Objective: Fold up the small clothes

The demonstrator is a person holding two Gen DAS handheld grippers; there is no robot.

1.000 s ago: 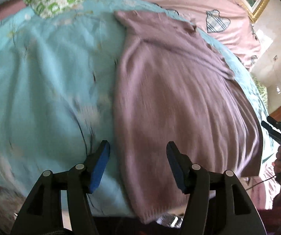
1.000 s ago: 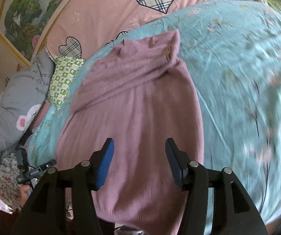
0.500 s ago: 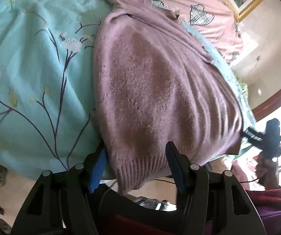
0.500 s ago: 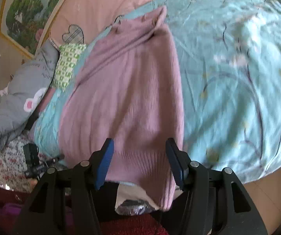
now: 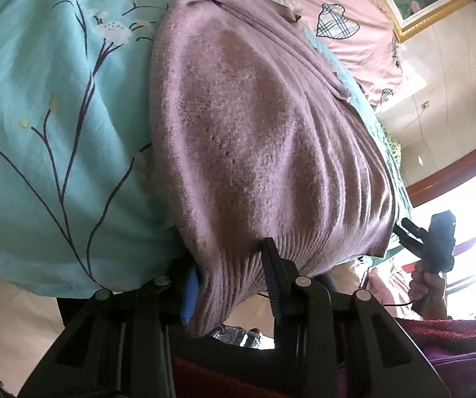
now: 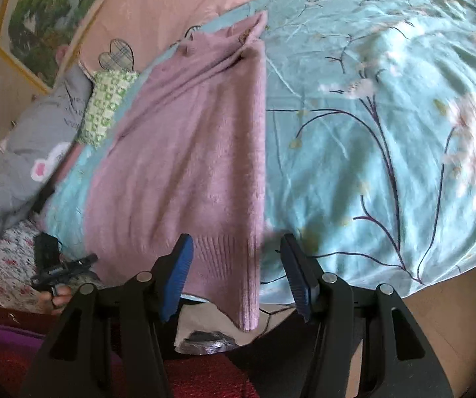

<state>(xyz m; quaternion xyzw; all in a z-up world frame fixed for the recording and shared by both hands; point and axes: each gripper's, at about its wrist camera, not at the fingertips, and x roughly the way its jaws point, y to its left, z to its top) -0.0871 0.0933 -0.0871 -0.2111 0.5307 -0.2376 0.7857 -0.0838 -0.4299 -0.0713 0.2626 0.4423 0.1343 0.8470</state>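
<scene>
A: Where is the sweater (image 5: 254, 139)?

B: It lies flat on the bed, on the turquoise bedspread (image 5: 55, 116) with the branch and blossom print. Its ribbed hem hangs over the near edge of the bed, and its collar end points away toward the pink quilt (image 6: 158, 3) with plaid hearts.

A: What is the left hand-held gripper (image 5: 231, 282) doing?

B: It sits at the hem's left corner. Its jaws are closing, and the ribbed edge is between them: one blue pad (image 5: 190, 293) is tucked under the knit, the other finger sits on top. The cloth bunches there, but I cannot tell if the pads press it firmly.

A: And the right hand-held gripper (image 6: 238, 272)?

B: It stands at a middling width over the hem's right corner. The corner of the sweater hangs down between the two blue pads (image 6: 175, 275) without either touching it.

A: Can each camera see the other tool?

B: Yes. The left view shows the right one at the far corner of the hem, gripped by a hand (image 5: 427, 285). The right view shows the left one low at the left side, with fingers (image 6: 60, 297) around its handle.

A: Anything else on the bed?

B: A grey pillow (image 6: 29, 156) with a cartoon print and a green checked cushion (image 6: 108, 106) lie beyond the sweater. A framed picture (image 6: 45, 20) hangs on the wall behind.
</scene>
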